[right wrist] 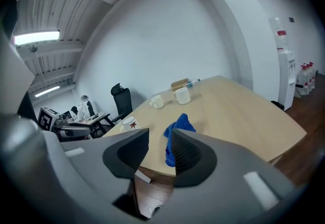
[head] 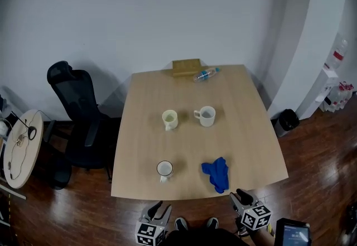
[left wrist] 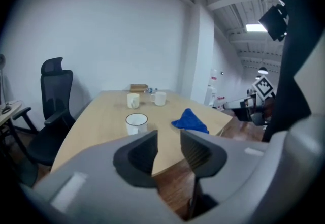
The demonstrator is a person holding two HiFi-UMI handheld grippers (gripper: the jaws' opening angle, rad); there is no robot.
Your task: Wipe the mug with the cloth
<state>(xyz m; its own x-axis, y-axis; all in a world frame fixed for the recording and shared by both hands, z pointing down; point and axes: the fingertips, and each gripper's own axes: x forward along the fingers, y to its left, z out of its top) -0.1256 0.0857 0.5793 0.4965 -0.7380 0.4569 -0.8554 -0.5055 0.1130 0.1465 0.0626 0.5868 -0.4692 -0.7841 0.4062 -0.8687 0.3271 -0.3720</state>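
Note:
A crumpled blue cloth [head: 216, 173] lies near the front right edge of the wooden table [head: 245, 128]. A white mug [head: 164, 169] stands at the front left, and a cream mug [head: 170, 119] and another white mug [head: 206, 116] stand mid-table. My left gripper [head: 158, 206] hovers below the table's front edge, open and empty, facing the near mug [left wrist: 136, 122] and the cloth [left wrist: 189, 120]. Off the front right corner, my right gripper [head: 240, 194] is also open with nothing between its jaws, looking at the cloth [right wrist: 175, 129].
A plastic bottle [head: 205, 75] and a wooden box [head: 186, 66] sit at the table's far edge. A black office chair [head: 78, 111] stands to the left, beside a round side table [head: 22, 147]. A black bin [head: 288, 120] sits on the floor at the right.

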